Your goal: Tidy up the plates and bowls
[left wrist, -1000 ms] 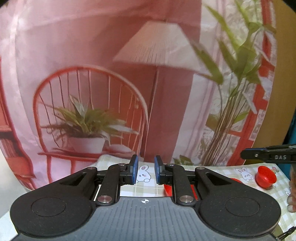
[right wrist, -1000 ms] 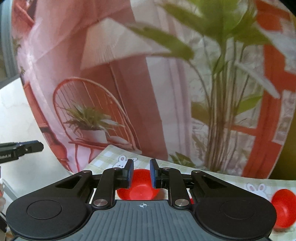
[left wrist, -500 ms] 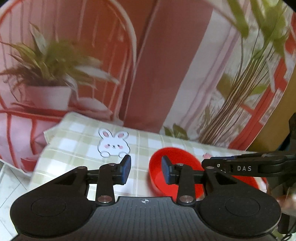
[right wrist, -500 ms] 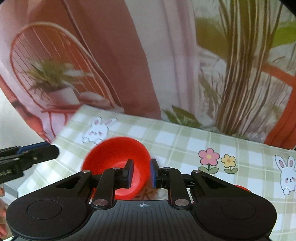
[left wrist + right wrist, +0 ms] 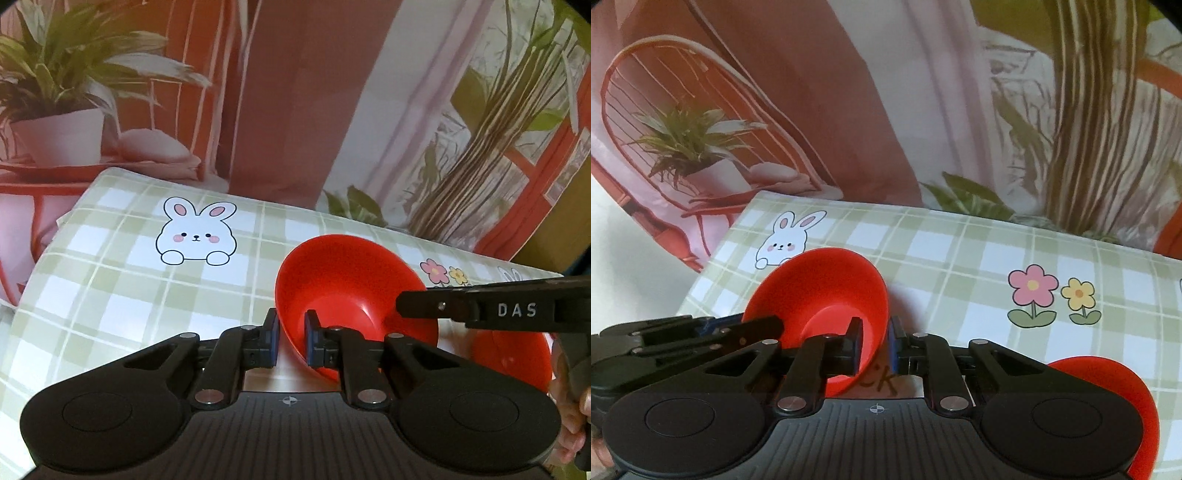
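A red bowl [image 5: 347,291] sits on the green checked tablecloth [image 5: 122,295]. My left gripper [image 5: 291,339] straddles its left rim, one finger inside and one outside, jaws narrow but the grip is not clear. My right gripper [image 5: 874,345] straddles the same bowl's [image 5: 820,295] right rim in the same way. The right gripper's fingers [image 5: 443,306] show in the left wrist view, and the left gripper's fingers [image 5: 701,332] in the right wrist view. A second red bowl [image 5: 509,354] lies to the right; it also shows in the right wrist view [image 5: 1137,406].
A printed backdrop [image 5: 295,92] with a chair, potted plant and lamp hangs right behind the table. The tablecloth's left edge [image 5: 713,258] drops off near the bunny print [image 5: 786,240]. Flower prints [image 5: 1052,295] mark the cloth to the right.
Both grippers have tilted down and moved forward onto the first red bowl. Each now has a finger on either side of its rim.
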Action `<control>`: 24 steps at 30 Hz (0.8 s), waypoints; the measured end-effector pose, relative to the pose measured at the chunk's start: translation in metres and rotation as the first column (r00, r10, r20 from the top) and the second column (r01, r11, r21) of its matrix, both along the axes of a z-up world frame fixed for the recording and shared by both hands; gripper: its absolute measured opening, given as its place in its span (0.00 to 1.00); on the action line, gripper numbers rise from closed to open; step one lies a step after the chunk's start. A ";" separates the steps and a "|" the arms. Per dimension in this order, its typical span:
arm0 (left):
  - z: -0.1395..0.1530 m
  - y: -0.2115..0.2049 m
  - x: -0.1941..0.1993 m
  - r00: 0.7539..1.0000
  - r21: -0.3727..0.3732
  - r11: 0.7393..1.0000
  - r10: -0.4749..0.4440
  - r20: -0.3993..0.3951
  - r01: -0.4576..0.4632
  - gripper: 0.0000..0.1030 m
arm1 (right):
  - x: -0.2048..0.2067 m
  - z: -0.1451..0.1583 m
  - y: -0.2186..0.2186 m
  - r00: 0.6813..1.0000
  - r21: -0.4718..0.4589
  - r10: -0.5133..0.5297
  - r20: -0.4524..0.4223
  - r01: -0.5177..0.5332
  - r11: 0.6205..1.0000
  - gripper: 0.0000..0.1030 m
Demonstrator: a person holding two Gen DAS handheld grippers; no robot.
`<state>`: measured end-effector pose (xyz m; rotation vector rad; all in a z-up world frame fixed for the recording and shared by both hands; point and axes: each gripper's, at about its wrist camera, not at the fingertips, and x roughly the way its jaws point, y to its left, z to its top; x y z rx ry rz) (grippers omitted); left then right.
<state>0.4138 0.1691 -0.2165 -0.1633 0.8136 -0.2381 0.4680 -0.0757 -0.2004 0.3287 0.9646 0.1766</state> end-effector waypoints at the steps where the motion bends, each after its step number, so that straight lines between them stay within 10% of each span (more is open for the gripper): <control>1: 0.002 0.000 -0.001 1.000 0.003 1.000 0.004 0.001 -0.004 0.14 | -0.002 0.003 -0.001 1.000 0.016 -0.003 0.005 0.003 1.000 0.13; 24: 0.158 -0.077 -0.109 0.969 0.088 0.995 -0.067 0.238 0.047 0.15 | -0.125 0.135 -0.077 0.968 0.163 -0.080 0.239 0.041 0.986 0.13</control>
